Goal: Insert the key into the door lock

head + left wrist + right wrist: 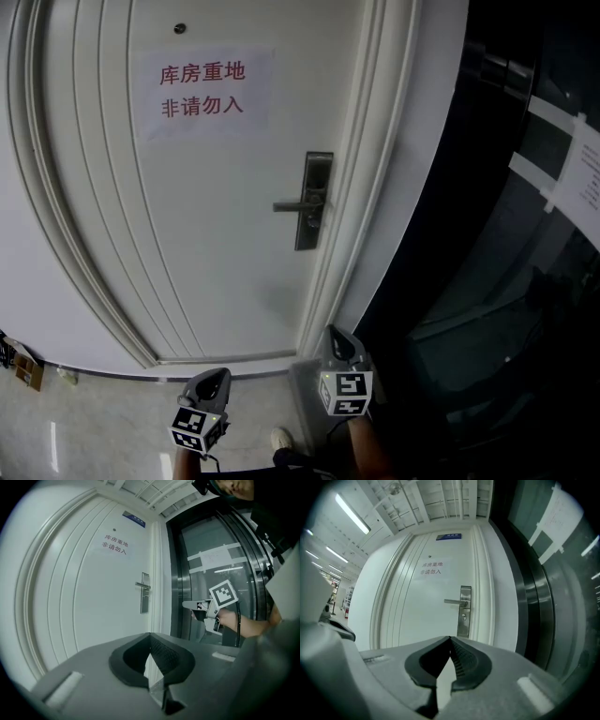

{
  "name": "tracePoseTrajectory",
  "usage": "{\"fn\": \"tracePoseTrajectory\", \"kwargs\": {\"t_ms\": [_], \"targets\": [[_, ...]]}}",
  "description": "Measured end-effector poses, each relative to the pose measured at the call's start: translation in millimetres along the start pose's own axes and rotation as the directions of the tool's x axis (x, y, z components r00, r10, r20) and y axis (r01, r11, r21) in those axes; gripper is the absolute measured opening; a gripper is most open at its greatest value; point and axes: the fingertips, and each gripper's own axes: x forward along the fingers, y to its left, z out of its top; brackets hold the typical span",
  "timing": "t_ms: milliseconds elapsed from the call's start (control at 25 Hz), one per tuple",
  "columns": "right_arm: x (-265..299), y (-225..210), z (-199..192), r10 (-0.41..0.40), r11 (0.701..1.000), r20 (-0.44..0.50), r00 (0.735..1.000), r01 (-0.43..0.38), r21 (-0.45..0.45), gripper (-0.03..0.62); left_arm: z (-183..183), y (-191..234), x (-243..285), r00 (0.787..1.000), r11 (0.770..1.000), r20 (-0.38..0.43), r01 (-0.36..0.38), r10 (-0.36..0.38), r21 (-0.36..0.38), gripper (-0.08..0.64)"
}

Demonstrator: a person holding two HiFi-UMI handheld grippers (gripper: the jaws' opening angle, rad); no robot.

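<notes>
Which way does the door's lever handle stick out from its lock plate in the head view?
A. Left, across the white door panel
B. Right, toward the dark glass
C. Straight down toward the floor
A: the lever handle runs roughly level from the lock plate leftward over the white door.

White wall (pixel 23 281) at left, pale glossy floor (pixel 94 427) below. Dark glass panel (pixel 506 309) at right carries taped paper (pixel 586 173). Strip lights (pixel 351 513) line the ceiling (pixel 440 498).
</notes>
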Motion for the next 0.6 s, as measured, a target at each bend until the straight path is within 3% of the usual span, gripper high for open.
{"fn": "tracePoseTrajectory", "kwargs": {"t_ms": [600], "targets": [[-102.1, 42.6, -49.0, 0.018, 1.0, -0.06, 0.998, -0.017, 0.017, 0.002, -16.7, -39.1, -43.9, 1.0, 1.0, 0.002, 0.028, -0.028, -0.009, 0.002]]}}
